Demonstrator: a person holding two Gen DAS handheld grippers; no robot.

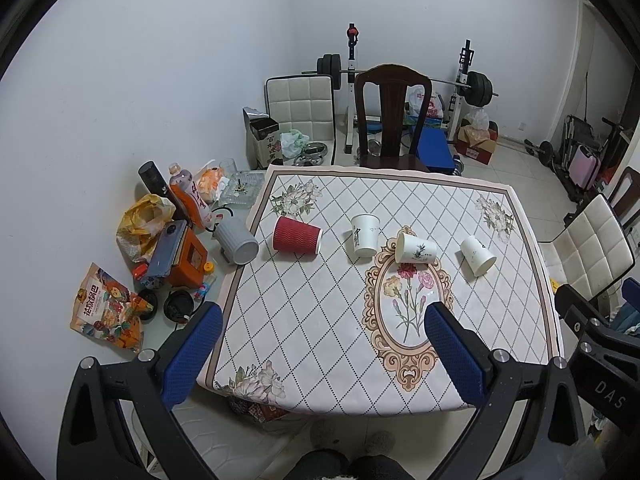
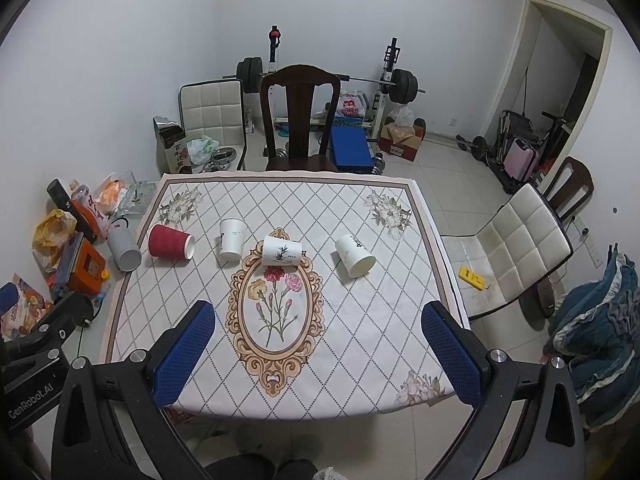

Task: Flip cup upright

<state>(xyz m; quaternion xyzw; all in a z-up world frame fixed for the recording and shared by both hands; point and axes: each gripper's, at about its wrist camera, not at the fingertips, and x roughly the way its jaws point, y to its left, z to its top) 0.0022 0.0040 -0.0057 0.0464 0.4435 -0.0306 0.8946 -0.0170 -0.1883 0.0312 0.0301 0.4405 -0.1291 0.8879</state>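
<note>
Five cups lie tipped in a row across the tabletop's middle — grey cup at the left edge, red cup, then three white. Floral tablecloth, wooden chair at the far edge, barbell rack behind. Left gripper and right gripper hover over the near edge — wide open, empty.

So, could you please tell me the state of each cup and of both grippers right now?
red cup: on its side
grey cup: on its side, beside the tablecloth
left white cup: lying down
middle white cup: on its side
right white cup: on its side
left gripper: open, empty
right gripper: open, empty
</note>
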